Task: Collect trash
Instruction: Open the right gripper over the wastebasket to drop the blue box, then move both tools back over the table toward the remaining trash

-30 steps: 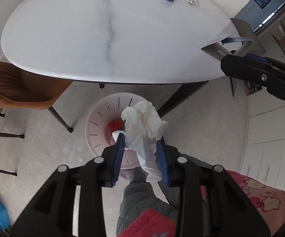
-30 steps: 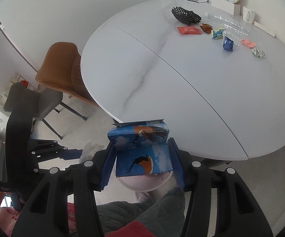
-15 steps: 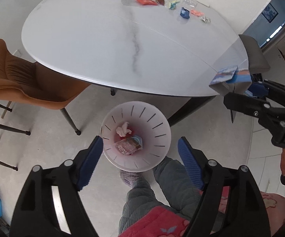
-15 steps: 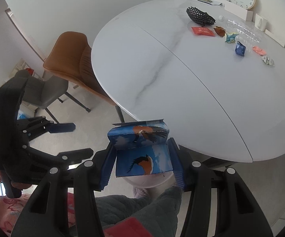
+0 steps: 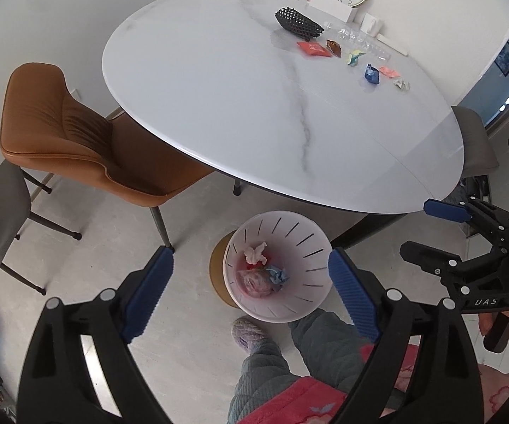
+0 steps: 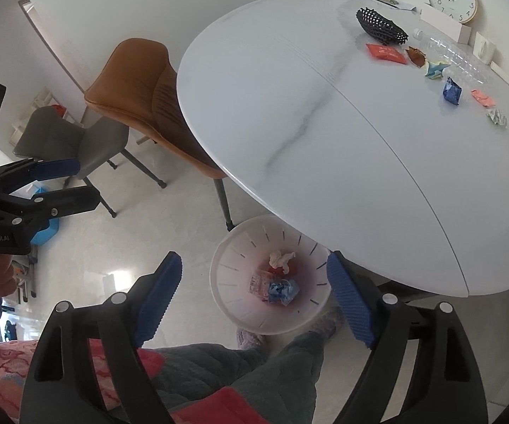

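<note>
Your left gripper [image 5: 250, 291] and right gripper [image 6: 254, 295] are both opening, empty, above the trash bin [image 5: 311, 247].

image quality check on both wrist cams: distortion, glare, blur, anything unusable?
Left wrist: strong fisheye, dark vignette corners, table edge bowed; sharp, soft daylight, faint sheen near the wrappers. Right wrist: same bowing; bright patch on the floor, window area lower left blown out; bin contents readable. No motion blur.
</note>
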`<state>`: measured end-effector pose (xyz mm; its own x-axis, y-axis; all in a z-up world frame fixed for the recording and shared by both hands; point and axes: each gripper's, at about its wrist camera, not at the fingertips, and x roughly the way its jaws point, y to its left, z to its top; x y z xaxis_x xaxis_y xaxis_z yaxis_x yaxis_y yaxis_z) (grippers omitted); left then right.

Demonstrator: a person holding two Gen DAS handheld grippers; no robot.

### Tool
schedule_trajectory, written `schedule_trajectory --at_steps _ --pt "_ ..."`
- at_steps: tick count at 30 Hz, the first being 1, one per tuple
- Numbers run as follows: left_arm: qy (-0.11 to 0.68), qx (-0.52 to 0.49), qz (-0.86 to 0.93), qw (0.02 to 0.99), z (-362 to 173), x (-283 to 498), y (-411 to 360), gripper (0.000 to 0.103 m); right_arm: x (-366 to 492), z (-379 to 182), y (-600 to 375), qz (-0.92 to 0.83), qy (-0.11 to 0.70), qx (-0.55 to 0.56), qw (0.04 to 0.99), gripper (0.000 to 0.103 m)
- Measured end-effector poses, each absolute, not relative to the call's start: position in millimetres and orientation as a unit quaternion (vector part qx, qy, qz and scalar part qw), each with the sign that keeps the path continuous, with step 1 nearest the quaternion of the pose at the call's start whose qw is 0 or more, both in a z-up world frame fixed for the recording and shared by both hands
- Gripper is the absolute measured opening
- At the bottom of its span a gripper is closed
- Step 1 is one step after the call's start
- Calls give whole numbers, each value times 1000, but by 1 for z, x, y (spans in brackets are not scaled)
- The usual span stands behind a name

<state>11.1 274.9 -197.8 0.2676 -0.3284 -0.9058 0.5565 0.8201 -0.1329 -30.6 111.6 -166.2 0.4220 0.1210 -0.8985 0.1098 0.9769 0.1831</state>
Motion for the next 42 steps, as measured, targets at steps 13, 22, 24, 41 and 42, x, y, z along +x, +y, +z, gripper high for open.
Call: schedule_trajectory --at_steps 13,22,24,41,42 --pt "508 100 -323 792 -170 9 248 94 -42 -127 75 -84 493 125 857 100" --pt "481 114 -351 795 -152 15 209 95 -56 -118 34 -140 475 148 856 100" --pt "475 120 -358 795 -151 18 199 95 -58 -117 21 -151 471 151 856 100" --pt "461 127 -356 803 -162 126 59 95 35 -141 -134 -153 479 148 851 100" --pt "463 125 -357 802 -164 135 48 95 43 -144 -142 -152 481 148 851 100"
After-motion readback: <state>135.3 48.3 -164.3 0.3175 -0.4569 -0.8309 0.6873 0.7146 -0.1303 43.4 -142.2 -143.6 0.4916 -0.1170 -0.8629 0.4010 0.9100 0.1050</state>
